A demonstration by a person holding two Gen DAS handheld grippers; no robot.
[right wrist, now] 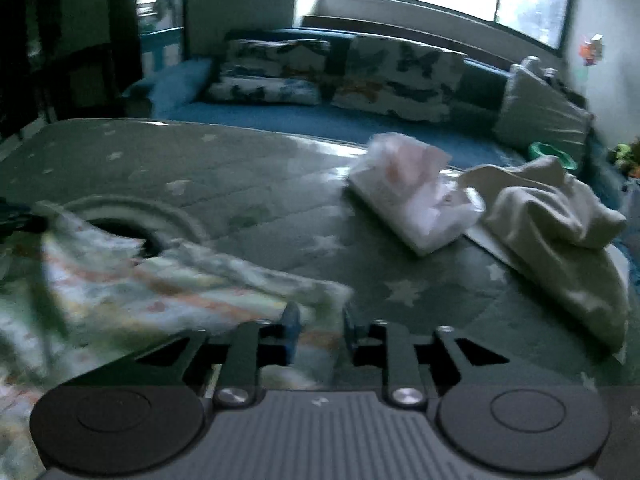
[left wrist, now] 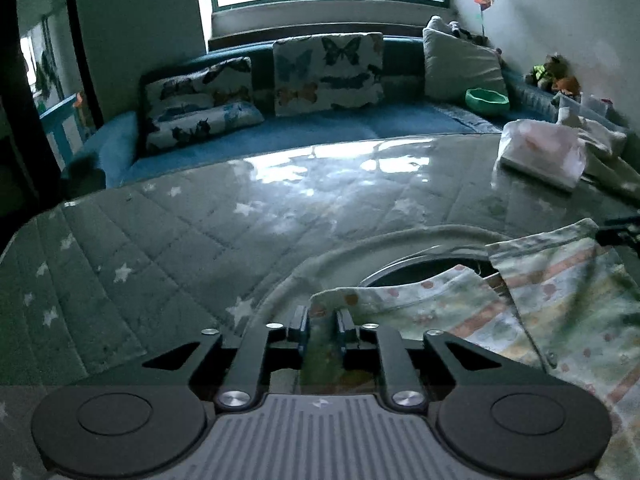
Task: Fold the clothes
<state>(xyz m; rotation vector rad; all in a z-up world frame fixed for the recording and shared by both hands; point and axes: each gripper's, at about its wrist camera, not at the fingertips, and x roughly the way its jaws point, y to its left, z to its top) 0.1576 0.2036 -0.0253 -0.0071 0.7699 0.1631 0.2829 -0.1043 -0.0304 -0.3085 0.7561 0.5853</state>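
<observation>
Both tools stand apart: left tool (left wrist: pixel 322 322) and right tool (right wrist: pixel 319 322) each straddle the patterned garment's (left wrist: pixel 440 312) edge.

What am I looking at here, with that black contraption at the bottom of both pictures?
No robot here: a person holds a pair of hand-held tongs in each hand, and each has a wide-angle camera looking along its two fingers. One picture comes from the left tongs, the other from the right tongs; the black arms at the bottom are the tongs themselves.

They work over a quilted green star-pattern mat. On it lies a pale patterned garment, which is being folded. Both tongs sit at its near edge with their jaws apart, and I cannot see that either is pinching the cloth. Farther off lie a white plastic packet and a cream cloth. Behind stands a blue sofa with butterfly cushions.
</observation>
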